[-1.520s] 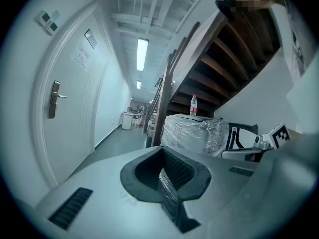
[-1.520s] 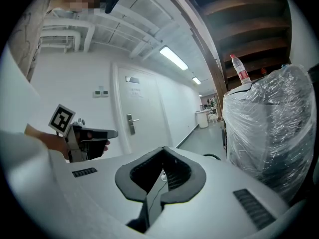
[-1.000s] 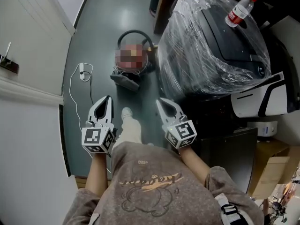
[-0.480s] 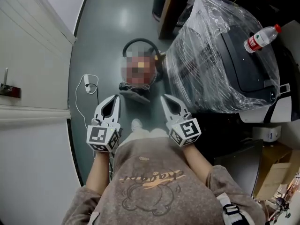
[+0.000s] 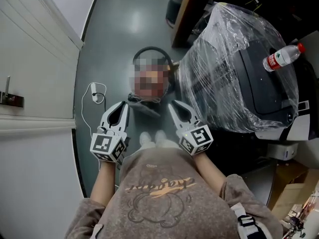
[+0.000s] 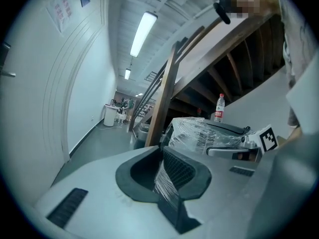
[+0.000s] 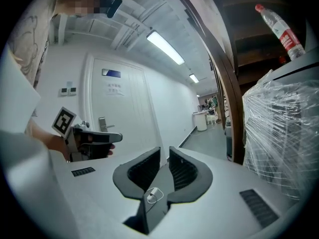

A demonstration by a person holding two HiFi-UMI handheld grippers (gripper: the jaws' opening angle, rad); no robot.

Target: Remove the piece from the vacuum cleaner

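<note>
While both tongs hover level above the floor, we record the left gripper (image 5: 123, 105) clenched, pads together with nothing between them. The right gripper (image 5: 172, 105) has just been easing apart; a narrow slit shows between its ribbed pads, and nothing sits in it.

Open room is one strip of glossy grey floor (image 5: 117, 29). Its left edge is a white panelled wall (image 5: 40, 49) that carries a metal lever handle (image 5: 11, 99). Its right edge is a bulky dark machine (image 5: 234, 68) wrapped in crinkled clear film. A brown wooden post (image 5: 184, 11) stands at the far end of that side. Beyond the post the strip runs on as a lit corridor.

Ahead of the tong tips and of the person's white shoes (image 5: 153, 138), the vacuum cleaner (image 5: 145, 103) sits on the floor. It lies near the wrapped machine's left flank; we cannot tell whether the two touch. Its body is masked by a mosaic patch. We can see a dark hose (image 5: 149, 49) arching round the far side and a dark wedge-shaped base on the near side. We cannot tell which piece is the one to remove. Neither tong touches it.

A white charger (image 5: 92, 89) with a thin looping cable lies left of it, near the wall. A plastic water bottle (image 5: 281, 58) with a red label lies on top of the wrapped machine.
</note>
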